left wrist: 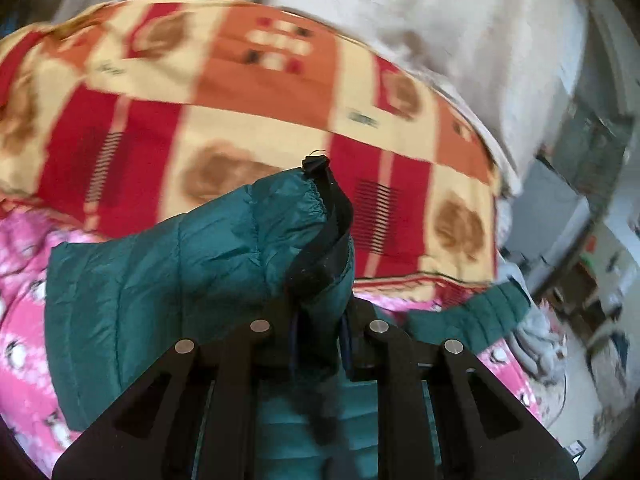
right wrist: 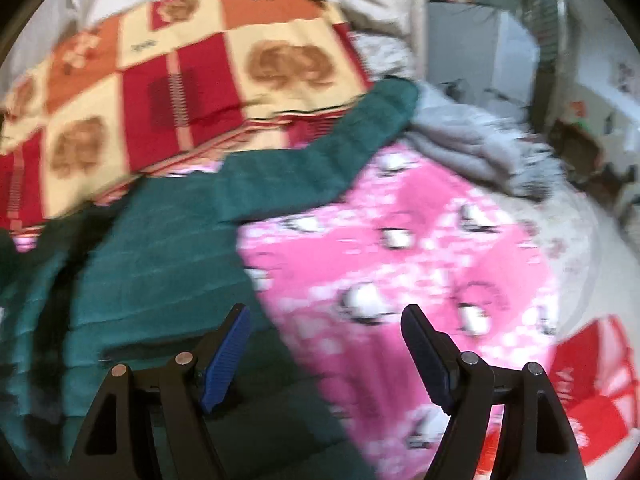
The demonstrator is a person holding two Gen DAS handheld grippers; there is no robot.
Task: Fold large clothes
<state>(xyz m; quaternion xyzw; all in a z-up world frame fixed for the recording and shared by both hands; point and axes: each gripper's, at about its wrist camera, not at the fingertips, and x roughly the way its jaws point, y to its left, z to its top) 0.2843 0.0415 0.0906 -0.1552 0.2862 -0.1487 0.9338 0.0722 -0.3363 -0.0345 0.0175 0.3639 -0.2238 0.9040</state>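
Note:
A dark green quilted jacket (left wrist: 160, 280) lies on a pink patterned blanket (left wrist: 24, 360). My left gripper (left wrist: 318, 328) is shut on the jacket's cuff or hem, where a black elastic trim (left wrist: 326, 236) sticks up, and holds the bunched fabric raised. The jacket's other sleeve (left wrist: 472, 316) stretches to the right. In the right wrist view the jacket (right wrist: 168, 248) spreads across the left, with one sleeve (right wrist: 360, 128) reaching up and right. My right gripper (right wrist: 326, 344) is open and empty, hovering over the jacket's edge and the pink blanket (right wrist: 420, 248).
A red, orange and cream patterned blanket (left wrist: 240, 100) lies behind the jacket, also in the right wrist view (right wrist: 180, 80). A grey cloth (right wrist: 472, 152) is bunched at the right. A red and white item (right wrist: 592, 392) lies at the lower right. Room furniture (right wrist: 480, 48) stands beyond.

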